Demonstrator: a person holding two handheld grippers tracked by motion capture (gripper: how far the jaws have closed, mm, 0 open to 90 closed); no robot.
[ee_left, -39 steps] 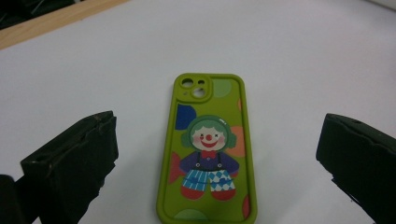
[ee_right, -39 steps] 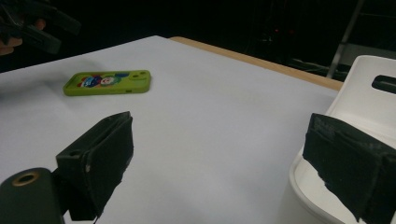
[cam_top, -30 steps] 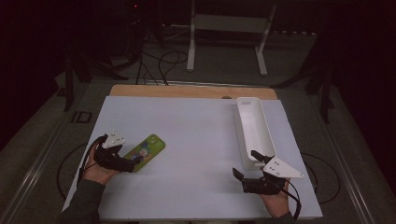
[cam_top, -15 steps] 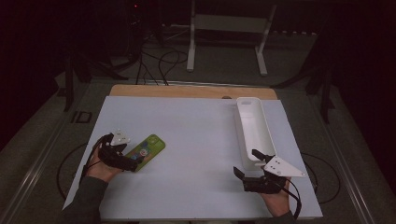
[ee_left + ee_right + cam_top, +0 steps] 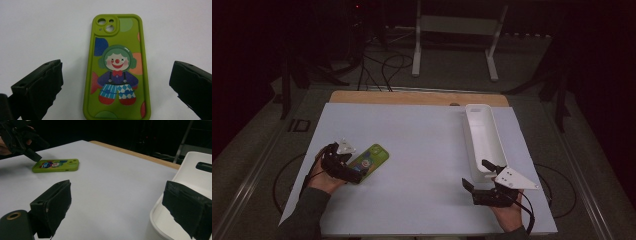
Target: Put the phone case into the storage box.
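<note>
Beside the white sheet's near left edge, my left gripper (image 5: 357, 172) hangs over the green phone case (image 5: 369, 160), its jaws spread wide and standing clear of the case on either side — nothing is gripped. Seen along those jaws in the left gripper view, the phone case (image 5: 117, 67) lies flat on the sheet between them, back side up, with a clown printed on it and the camera cutouts at the far end. Neither jaw touches the case as far as I can tell.

Well apart from the case, toward the sheet's near right corner, my right gripper (image 5: 477, 176) rests low with its jaws also wide open and empty. Just beside it, on the side away from the case, stands the long white tray (image 5: 472, 131), which runs from near my right hand up toward the far wooden edge of the table (image 5: 412, 97). From the right gripper view one jaw sits at the tray's (image 5: 192, 167) near rim — I cannot tell whether it touches — and the case (image 5: 56, 165) shows far off across the bare sheet, with my left gripper (image 5: 35, 156) over its near end.
</note>
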